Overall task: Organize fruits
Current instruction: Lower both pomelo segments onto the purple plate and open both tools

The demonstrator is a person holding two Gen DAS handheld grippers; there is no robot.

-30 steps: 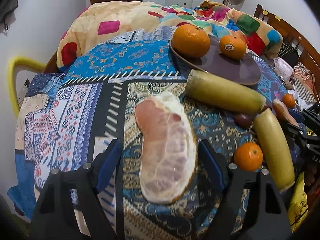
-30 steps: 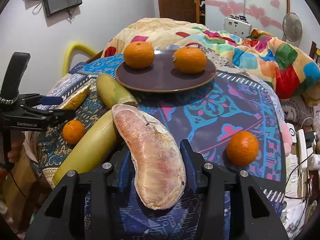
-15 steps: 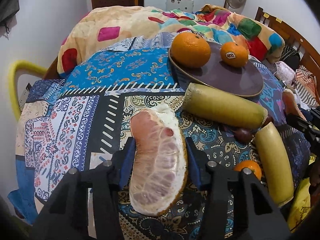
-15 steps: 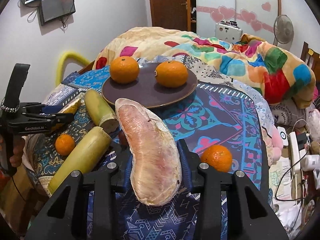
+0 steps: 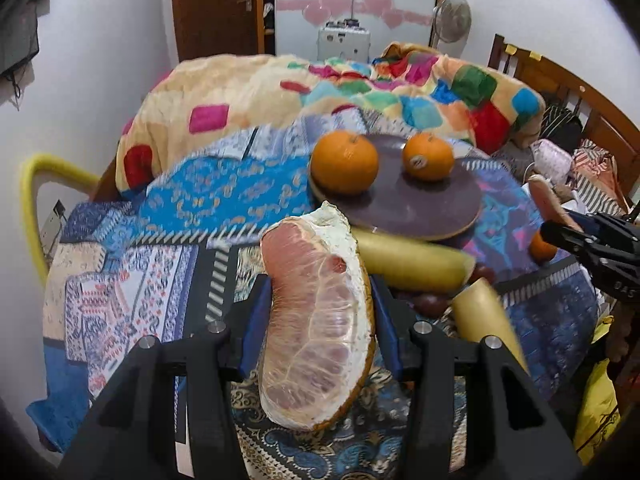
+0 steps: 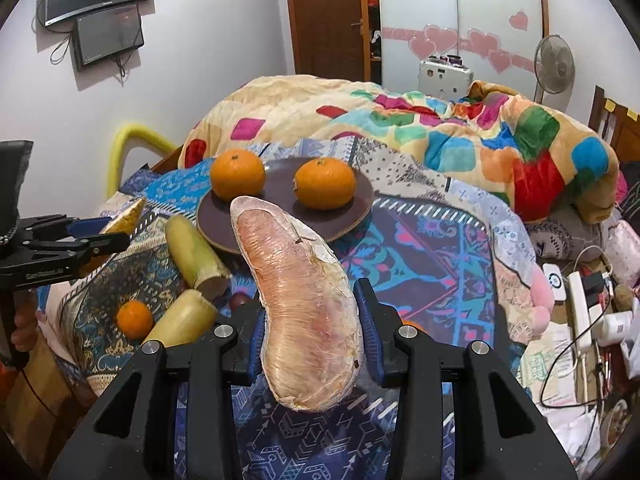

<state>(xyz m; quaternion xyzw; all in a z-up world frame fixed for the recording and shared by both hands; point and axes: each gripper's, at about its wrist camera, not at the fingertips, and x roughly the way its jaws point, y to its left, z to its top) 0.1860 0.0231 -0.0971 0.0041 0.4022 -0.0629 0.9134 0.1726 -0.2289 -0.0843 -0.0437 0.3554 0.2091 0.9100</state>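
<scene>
A: Left wrist view first. What has the left gripper got?

B: Its jaws are closed against both sides of a pomelo segment, pink flesh facing the camera, white pith along the right edge. The segment is lifted clear of the patterned bedspread.

A: And beyond it?

B: A brown plate with two oranges on it, a large orange at left and a stickered orange at right. Just below the plate lie two yellow-green cut stalks, one stalk crosswise and a second stalk angled toward the camera. At the right edge the other gripper shows, holding a pale pink segment.

A: Now the right wrist view.

B: The right gripper has its jaws pressed onto a membrane-covered pomelo segment, held up above the bedspread. Its tip overlaps the plate in view; whether they touch, I cannot tell. A small mandarin lies at left beside the stalks.
</scene>
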